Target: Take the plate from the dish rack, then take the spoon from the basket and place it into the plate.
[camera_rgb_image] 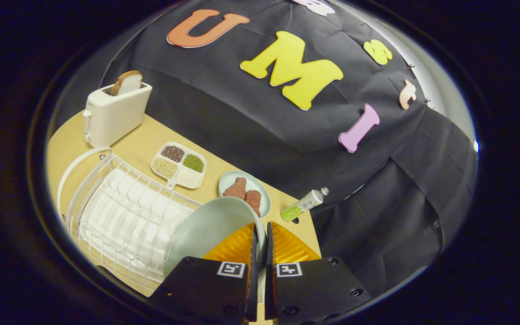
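A pale green plate [206, 230] hangs tilted on edge above the right end of the white wire dish rack [124, 212]. My gripper [260, 234] is shut on the plate's rim, one finger on each face. The rack under it holds a white ribbed drain tray and no other dishes.
A white toaster [115, 113] with a bread slice stands beyond the rack. A divided dish of beans and seeds [179, 165], a small plate with fried chicken pieces [247, 193] and a lying green bottle [304, 204] sit on the wooden table [147, 140] just ahead. Black cloth walls the table's far side.
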`<state>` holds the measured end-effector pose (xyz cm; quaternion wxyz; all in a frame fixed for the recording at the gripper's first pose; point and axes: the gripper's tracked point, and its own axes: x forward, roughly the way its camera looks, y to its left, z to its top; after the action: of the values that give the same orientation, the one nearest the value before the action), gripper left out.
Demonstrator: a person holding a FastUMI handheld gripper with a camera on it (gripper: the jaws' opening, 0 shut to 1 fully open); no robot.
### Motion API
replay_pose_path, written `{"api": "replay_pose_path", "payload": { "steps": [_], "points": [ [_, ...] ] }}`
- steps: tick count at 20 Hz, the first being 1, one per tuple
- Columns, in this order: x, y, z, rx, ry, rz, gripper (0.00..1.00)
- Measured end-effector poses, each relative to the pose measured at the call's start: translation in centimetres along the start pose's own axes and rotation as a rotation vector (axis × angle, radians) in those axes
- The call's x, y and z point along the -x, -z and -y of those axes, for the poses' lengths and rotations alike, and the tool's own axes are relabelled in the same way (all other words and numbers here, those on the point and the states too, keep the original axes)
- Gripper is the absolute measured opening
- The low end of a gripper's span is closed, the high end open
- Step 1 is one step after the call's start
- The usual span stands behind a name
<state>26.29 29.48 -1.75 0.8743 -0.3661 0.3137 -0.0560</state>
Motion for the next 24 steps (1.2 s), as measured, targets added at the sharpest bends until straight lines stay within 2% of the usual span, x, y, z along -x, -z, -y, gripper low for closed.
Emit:
{"api": "replay_pose_path", "payload": {
  "steps": [3, 6, 12, 18, 21, 24],
  "points": [
    [1.9, -1.6, 1.5, 0.054, 0.036, 0.076, 0.11],
    [3.5, -1.3, 2.5, 0.000, -0.007, 0.119, 0.10],
    [7.6, 4.5, 4.3, -0.256, -0.274, 0.139, 0.10],
    [10.4, 14.0, 5.6, -0.498, -0.524, 0.083, 0.10],
    [10.2, 18.9, 4.5, -0.614, -0.618, 0.032, 0.10],
    [9.1, 23.0, 2.8, -0.703, -0.669, -0.023, 0.10]
  ]
}}
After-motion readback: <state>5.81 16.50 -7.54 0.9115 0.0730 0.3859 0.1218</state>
